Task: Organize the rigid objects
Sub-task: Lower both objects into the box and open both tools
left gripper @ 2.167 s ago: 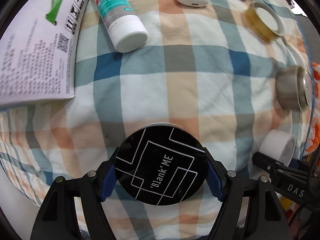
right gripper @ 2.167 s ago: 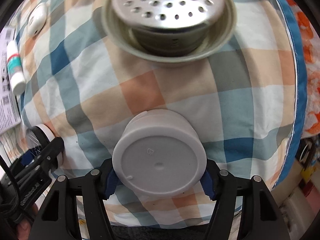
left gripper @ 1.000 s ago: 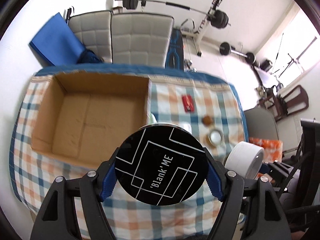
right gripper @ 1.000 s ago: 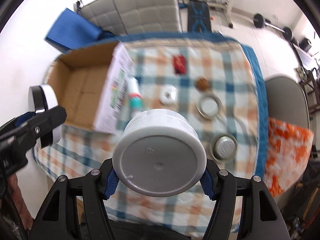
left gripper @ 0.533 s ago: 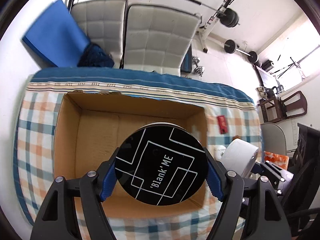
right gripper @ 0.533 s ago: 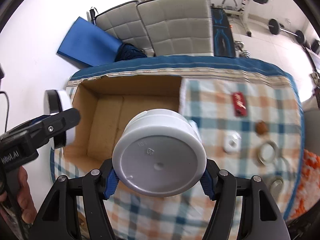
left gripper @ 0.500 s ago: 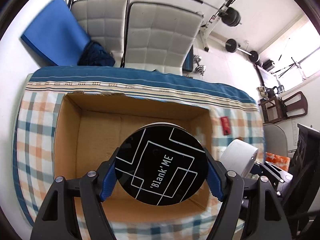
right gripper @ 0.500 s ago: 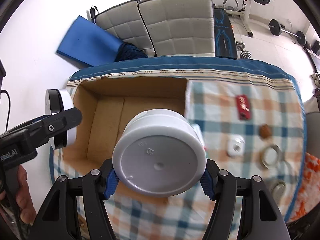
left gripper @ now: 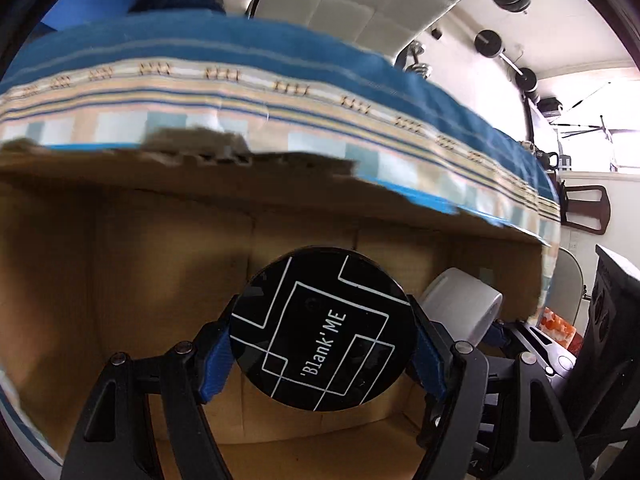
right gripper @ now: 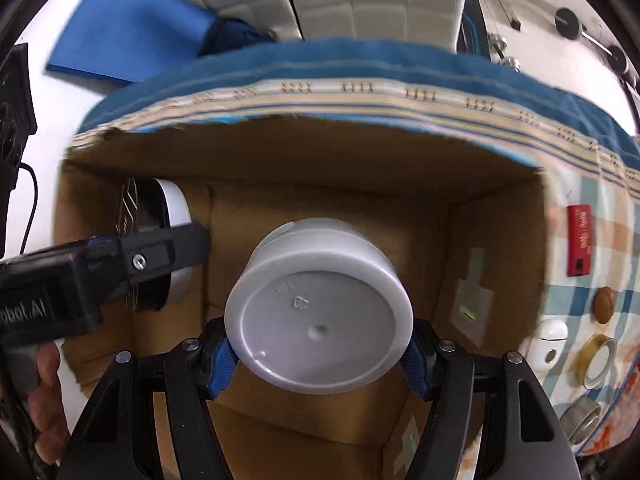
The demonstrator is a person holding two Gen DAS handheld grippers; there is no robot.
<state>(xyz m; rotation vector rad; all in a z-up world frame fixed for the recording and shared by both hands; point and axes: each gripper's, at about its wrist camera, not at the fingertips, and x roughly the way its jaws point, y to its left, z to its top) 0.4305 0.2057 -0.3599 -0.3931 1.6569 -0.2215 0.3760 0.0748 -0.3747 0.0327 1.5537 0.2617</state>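
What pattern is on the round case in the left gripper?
Glossy black round case with thin white angular lines and white "Blank'ME" lettering; the left wrist view shows it best.

Cardboard box (left gripper: 120,280) rim blurred; box floor partly hidden behind black disc (left gripper: 322,336) and white tub (right gripper: 320,316)

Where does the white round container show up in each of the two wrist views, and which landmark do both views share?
Left wrist view: the white round container sits right of centre, seen side-on, behind the black disc held by the left gripper.
Right wrist view: it fills the centre, base towards the camera, clamped between the right gripper fingers.
Shared landmark: the open cardboard box, over which both items hang.
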